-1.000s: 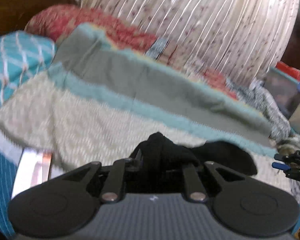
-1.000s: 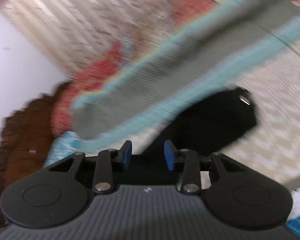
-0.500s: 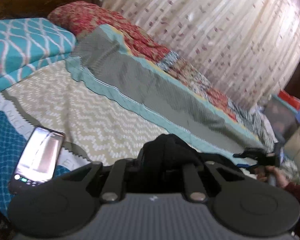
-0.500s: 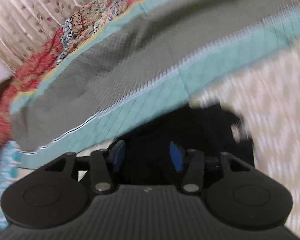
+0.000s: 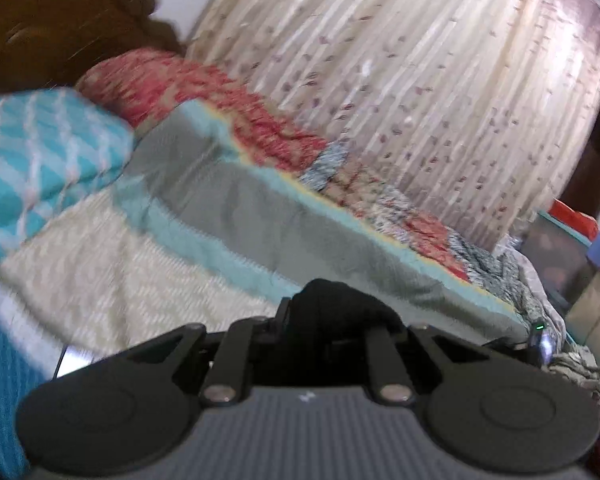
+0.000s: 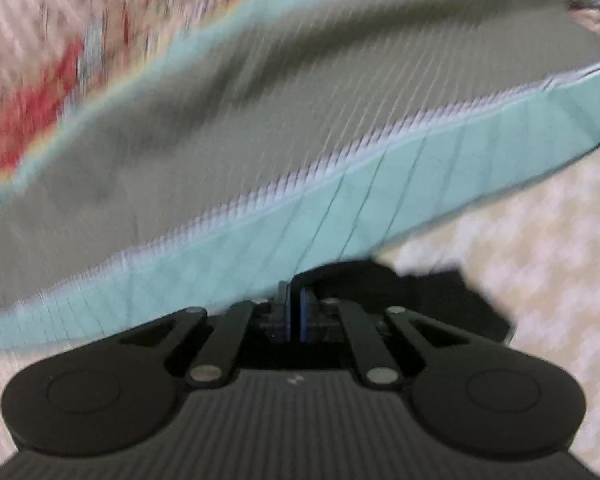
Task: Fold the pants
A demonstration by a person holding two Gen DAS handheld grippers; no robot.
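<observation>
The left gripper (image 5: 324, 316) has its jaws clamped on a bunched fold of the black pants (image 5: 332, 300), lifted above the bed (image 5: 112, 280). The right gripper (image 6: 294, 312) has just closed its jaws nearly together at the pants' edge; whether cloth is caught between them I cannot tell. Past the bed's far end sits a dark storage box (image 5: 556, 256), its contents too blurred to make out.

One pair of black pants (image 5: 332, 304), bunched right at the left tongs' tips. One phone (image 5: 74, 360), partly hidden, lies just left of those tongs. Two pillows sit farther ahead on the left: one teal (image 5: 40, 160), one red (image 5: 148, 80). One curtain (image 5: 420, 92) hangs beyond.
</observation>
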